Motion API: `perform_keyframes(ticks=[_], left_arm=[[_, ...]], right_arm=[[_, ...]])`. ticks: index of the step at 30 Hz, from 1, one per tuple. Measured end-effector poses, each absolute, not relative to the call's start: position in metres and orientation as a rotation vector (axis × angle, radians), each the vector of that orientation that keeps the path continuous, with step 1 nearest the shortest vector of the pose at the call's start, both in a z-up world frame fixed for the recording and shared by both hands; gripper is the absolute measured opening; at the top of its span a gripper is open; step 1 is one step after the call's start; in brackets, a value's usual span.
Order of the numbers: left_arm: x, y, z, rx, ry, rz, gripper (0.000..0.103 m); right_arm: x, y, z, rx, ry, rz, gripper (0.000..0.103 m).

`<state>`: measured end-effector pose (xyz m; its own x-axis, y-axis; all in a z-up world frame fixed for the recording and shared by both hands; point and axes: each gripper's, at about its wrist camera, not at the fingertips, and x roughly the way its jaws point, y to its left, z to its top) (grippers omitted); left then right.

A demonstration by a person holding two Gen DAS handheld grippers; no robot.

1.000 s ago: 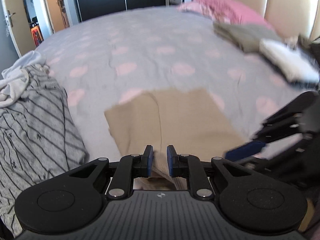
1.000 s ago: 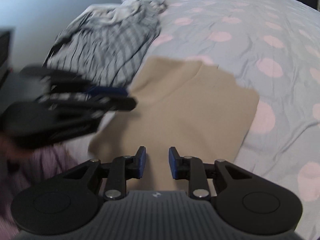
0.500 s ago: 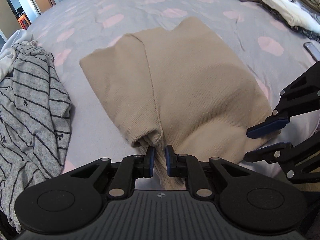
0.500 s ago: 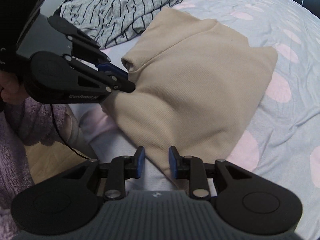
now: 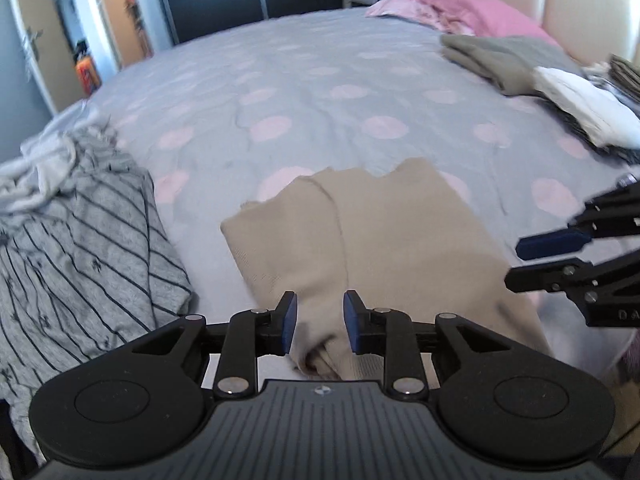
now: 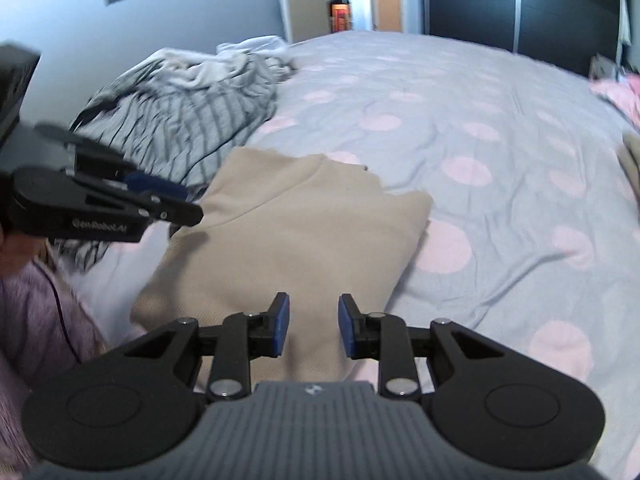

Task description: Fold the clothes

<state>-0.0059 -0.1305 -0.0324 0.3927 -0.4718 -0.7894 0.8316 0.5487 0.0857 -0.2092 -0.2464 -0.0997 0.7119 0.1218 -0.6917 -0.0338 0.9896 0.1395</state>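
Note:
A folded beige garment [image 5: 372,236] lies flat on the grey bedspread with pink dots [image 5: 304,92], near the front edge; it also shows in the right wrist view [image 6: 296,240]. My left gripper [image 5: 318,322] is open above its near left corner, holding nothing. My right gripper [image 6: 310,326] is open above its near right edge, also empty. Each gripper shows in the other's view: the right one [image 5: 560,252] and the left one [image 6: 160,196].
A crumpled grey striped garment [image 5: 80,248] with a white one lies at the left; it also shows in the right wrist view [image 6: 180,116]. Folded olive [image 5: 504,60] and white [image 5: 584,104] clothes sit at the far right by a pink pillow [image 5: 472,12].
My left gripper has opened and let go of the beige garment's near corner. Both grippers have risen and tilted up, so more of the bed shows. The garment now lies flat.

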Motion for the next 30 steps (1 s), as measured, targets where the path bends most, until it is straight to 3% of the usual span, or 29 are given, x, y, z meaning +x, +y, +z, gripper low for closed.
perform_keyframes(ticks=[13, 27, 30], left_arm=[[0.007, -0.145, -0.069, 0.627, 0.875, -0.826, 0.024], [0.011, -0.131, -0.047, 0.497, 0.825, -0.751, 0.024], [0.018, -0.125, -0.042, 0.43, 0.831, -0.725, 0.024]], right_arm=[[-0.182, -0.251, -0.127, 0.054, 0.864, 0.089, 0.037], [-0.195, -0.273, -0.106, 0.18, 0.755, -0.043, 0.038], [-0.191, -0.284, -0.105, 0.238, 0.762, -0.091, 0.042]])
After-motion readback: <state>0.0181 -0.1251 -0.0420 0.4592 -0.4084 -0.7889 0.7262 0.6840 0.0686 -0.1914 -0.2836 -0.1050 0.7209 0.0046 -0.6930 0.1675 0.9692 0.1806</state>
